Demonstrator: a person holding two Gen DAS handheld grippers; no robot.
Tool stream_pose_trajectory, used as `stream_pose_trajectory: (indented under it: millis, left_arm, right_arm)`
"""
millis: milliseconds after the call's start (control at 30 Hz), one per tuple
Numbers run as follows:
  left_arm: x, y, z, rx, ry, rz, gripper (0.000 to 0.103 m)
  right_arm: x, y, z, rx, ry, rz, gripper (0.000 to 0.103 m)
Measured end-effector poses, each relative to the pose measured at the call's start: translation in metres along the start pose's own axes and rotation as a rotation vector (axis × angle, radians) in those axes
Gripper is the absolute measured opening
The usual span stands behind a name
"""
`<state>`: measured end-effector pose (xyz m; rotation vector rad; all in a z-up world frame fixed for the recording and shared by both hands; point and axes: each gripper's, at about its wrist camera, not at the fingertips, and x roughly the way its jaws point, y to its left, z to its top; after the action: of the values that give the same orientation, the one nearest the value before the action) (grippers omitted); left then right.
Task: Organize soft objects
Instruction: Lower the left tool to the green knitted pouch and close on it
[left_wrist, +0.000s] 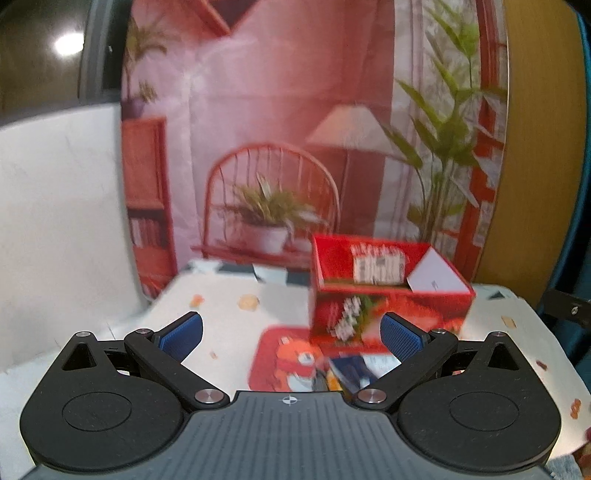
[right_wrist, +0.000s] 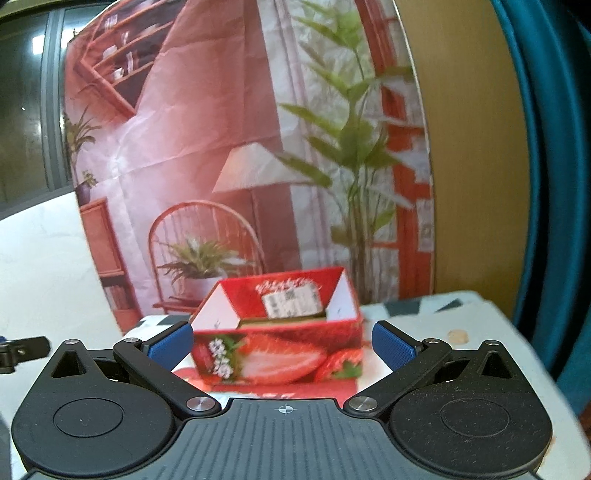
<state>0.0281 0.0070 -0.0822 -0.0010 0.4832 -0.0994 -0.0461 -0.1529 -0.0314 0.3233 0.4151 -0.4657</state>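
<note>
A red strawberry-print cardboard box (left_wrist: 388, 295) stands open-topped on the table; in the right wrist view the same box (right_wrist: 277, 332) sits straight ahead. A red soft item with a cartoon print (left_wrist: 284, 362) lies flat in front of the box, with a dark blue object (left_wrist: 351, 371) beside it. My left gripper (left_wrist: 291, 336) is open above the red item, nothing between its blue pads. My right gripper (right_wrist: 282, 345) is open too, its fingers framing the box from the near side, holding nothing.
The table wears a white cloth with small printed patterns (left_wrist: 229, 306). A printed backdrop of a pink room with plants (left_wrist: 280, 129) stands right behind the box. A white wall (left_wrist: 55, 206) is at the left, a wooden panel (right_wrist: 476, 147) and blue curtain (right_wrist: 546, 184) at the right.
</note>
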Motion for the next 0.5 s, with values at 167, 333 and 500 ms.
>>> stream_pose_trajectory:
  millis: [167, 333, 500]
  left_arm:
    - [0.032, 0.009, -0.029, -0.033, 0.09, -0.06, 0.103]
    - [0.057, 0.009, -0.055, -0.007, 0.164, -0.074, 0.103]
    - [0.071, 0.002, -0.076, 0.034, 0.219, -0.076, 0.103]
  right_arm:
    - [0.024, 0.0, -0.044, -0.025, 0.09, 0.028, 0.103]
    - [0.048, 0.007, -0.084, -0.122, 0.241, 0.009, 0.103]
    - [0.064, 0.005, -0.116, -0.173, 0.334, -0.004, 0.102]
